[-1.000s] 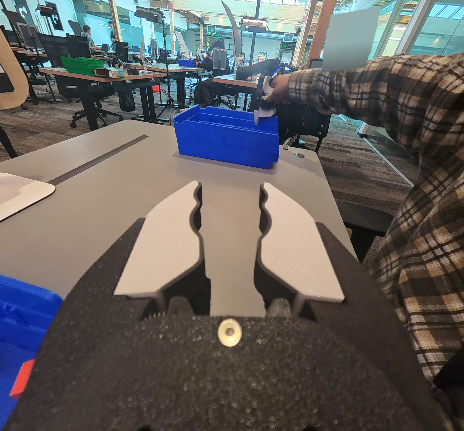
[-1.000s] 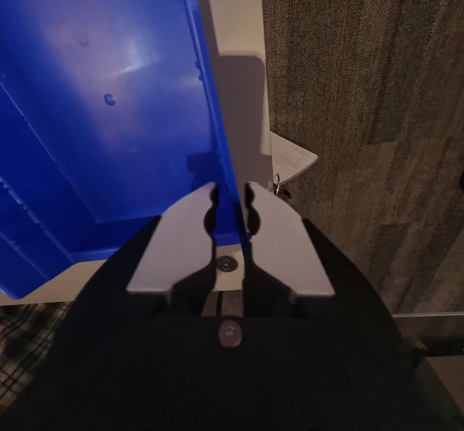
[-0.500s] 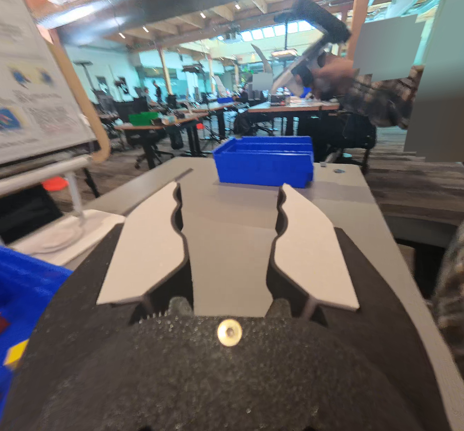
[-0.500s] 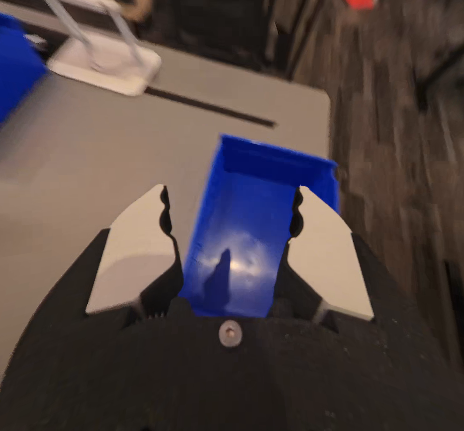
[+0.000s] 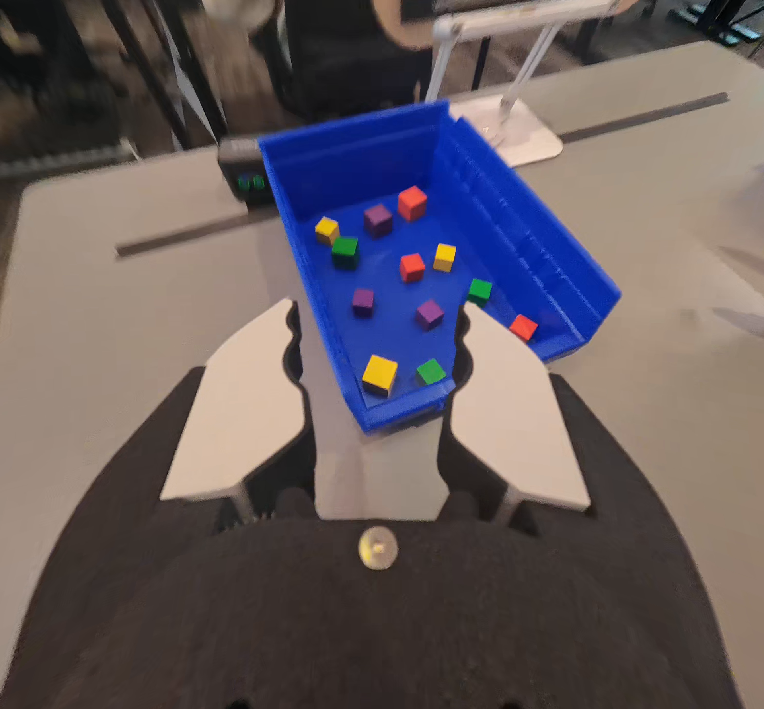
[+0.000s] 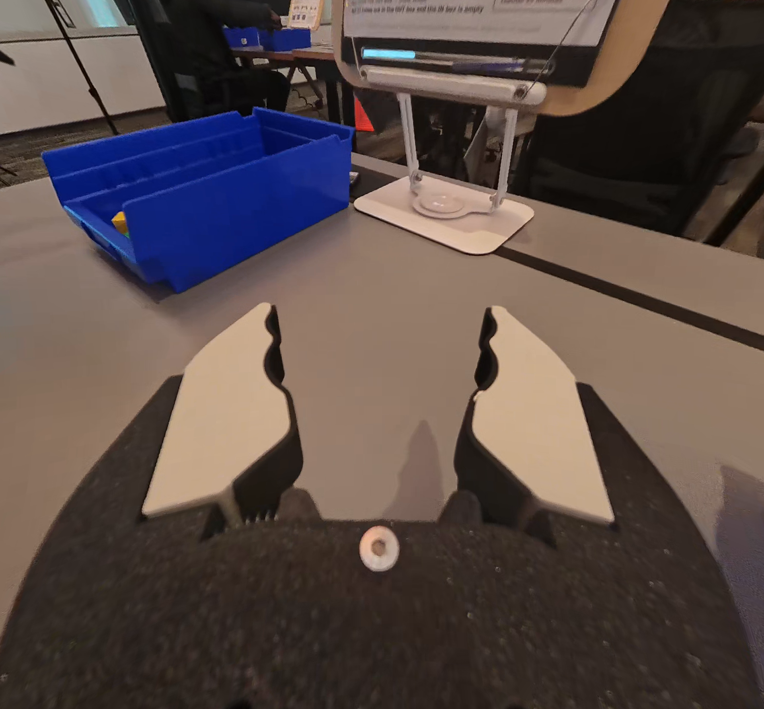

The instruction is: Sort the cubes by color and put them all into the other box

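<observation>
Now I am holding my left tool wide open and empty above the near end of the blue box on the gray table. The little cubes are lying scattered inside it. My right tool is hanging open and empty too, over bare table, with the box sitting at ten o'clock from it, beside a white stand.

Cubes scattered in the box on the table, stand just behind it.
</observation>
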A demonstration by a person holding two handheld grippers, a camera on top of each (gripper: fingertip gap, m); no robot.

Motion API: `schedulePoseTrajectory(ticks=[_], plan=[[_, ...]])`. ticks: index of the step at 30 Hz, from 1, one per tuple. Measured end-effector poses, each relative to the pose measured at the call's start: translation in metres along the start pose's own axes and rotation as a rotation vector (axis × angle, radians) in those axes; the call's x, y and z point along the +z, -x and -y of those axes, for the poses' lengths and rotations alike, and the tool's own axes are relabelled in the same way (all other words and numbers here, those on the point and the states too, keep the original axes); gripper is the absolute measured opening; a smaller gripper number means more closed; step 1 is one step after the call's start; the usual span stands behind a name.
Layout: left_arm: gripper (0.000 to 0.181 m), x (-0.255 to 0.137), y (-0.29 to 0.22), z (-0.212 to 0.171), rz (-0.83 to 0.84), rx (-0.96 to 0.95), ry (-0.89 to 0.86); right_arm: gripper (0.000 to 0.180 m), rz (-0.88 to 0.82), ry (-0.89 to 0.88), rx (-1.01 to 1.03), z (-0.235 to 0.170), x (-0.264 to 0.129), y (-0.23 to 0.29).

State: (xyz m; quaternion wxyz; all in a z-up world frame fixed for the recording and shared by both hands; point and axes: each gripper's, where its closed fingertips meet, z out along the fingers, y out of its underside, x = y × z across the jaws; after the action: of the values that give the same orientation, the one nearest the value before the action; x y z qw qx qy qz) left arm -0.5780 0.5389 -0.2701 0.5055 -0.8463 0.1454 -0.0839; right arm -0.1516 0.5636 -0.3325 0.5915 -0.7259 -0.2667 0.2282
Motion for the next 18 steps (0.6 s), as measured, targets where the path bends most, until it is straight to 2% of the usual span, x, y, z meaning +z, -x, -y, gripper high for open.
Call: schedulePoseTrajectory(ticks=[4, 12, 14, 15, 16, 18], plan=[[0.070, 0.030, 0.023, -0.028, 0.013, -0.104, 0.183, 0.091, 0.046, 0.035, 0.047, -0.022, 0.009, 0.007], [0.055, 0.072, 0.040, -0.071, 0.018, -0.225, 0.380, 0.090, 0.097, 0.092, 0.028, -0.039, 0.006, 0.016], [0.041, 0.079, 0.036, -0.083, -0.017, -0.246, 0.439, 0.089, 0.097, 0.112, 0.032, -0.043, 0.007, 0.018], [0.023, 0.082, 0.032, -0.088, -0.051, -0.251, 0.471, 0.089, 0.109, 0.111, 0.044, -0.044, 0.007, 0.021], [0.013, 0.083, 0.030, -0.092, -0.069, -0.248, 0.500, 0.087, 0.125, 0.106, 0.051, -0.043, 0.007, 0.025], [0.009, 0.084, 0.036, -0.093, -0.035, -0.213, 0.515, 0.085, 0.137, 0.104, 0.038, -0.042, 0.007, 0.029]])
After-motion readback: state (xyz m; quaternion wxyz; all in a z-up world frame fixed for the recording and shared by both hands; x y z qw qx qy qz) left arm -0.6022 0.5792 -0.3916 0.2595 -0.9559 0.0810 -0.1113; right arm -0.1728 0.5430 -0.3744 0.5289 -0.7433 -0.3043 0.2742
